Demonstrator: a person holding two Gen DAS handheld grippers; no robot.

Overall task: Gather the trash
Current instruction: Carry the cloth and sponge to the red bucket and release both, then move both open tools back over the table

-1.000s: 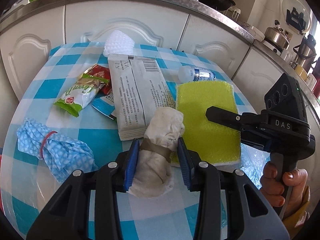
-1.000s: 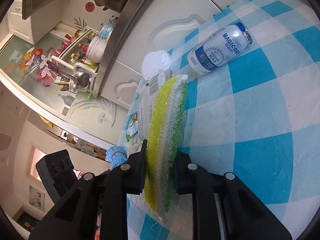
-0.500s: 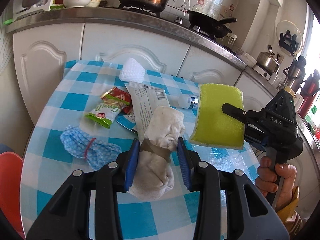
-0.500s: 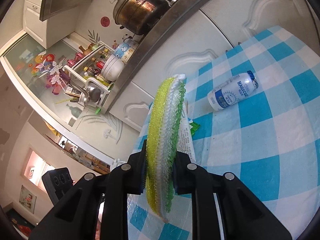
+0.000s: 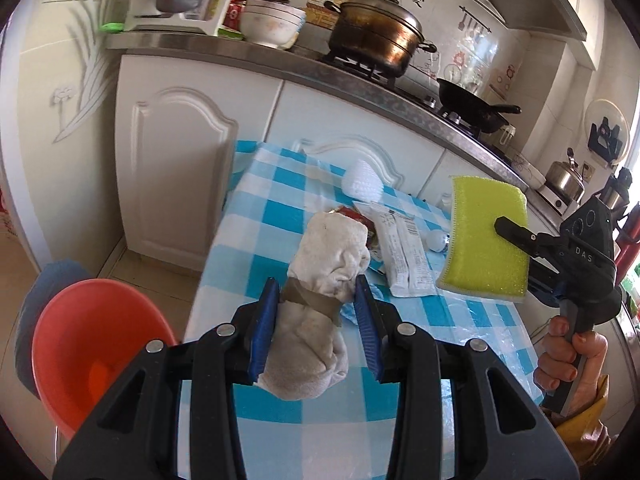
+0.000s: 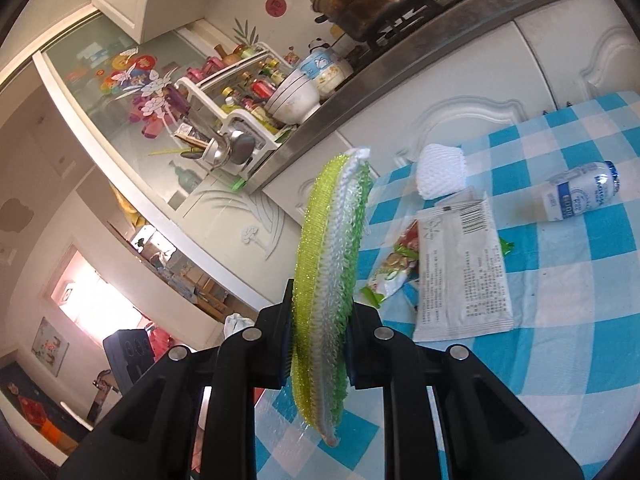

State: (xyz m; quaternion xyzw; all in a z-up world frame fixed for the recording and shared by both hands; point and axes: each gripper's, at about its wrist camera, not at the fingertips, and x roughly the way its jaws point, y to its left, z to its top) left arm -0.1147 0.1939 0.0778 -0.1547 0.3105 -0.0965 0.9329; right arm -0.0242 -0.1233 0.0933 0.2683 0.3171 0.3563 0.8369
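My left gripper [image 5: 316, 316] is shut on a dirty white rolled rag [image 5: 324, 280] bound with brown tape, held above the table's left edge. My right gripper [image 6: 318, 344] is shut on a yellow-green sponge [image 6: 328, 280], held edge-on above the table; it also shows in the left wrist view [image 5: 486, 236]. An orange bin [image 5: 92, 348] stands on the floor at the lower left of the table. On the blue checked tablecloth [image 6: 580, 320] lie a white printed packet [image 6: 460, 268], a green and red snack wrapper [image 6: 396, 268], a small white bottle [image 6: 580, 196] and white foam netting [image 6: 440, 172].
White kitchen cabinets [image 5: 176, 168] stand close behind the table, with a brass pot [image 5: 376, 36], a black pan [image 5: 472, 108] and bowls [image 5: 272, 24] on the counter. The person's right hand [image 5: 568, 356] holds the right gripper's handle at the table's right edge.
Both grippers have risen and pulled back from the table with the rag and the sponge. The left view has swung left, so the orange bin has come fully into sight.
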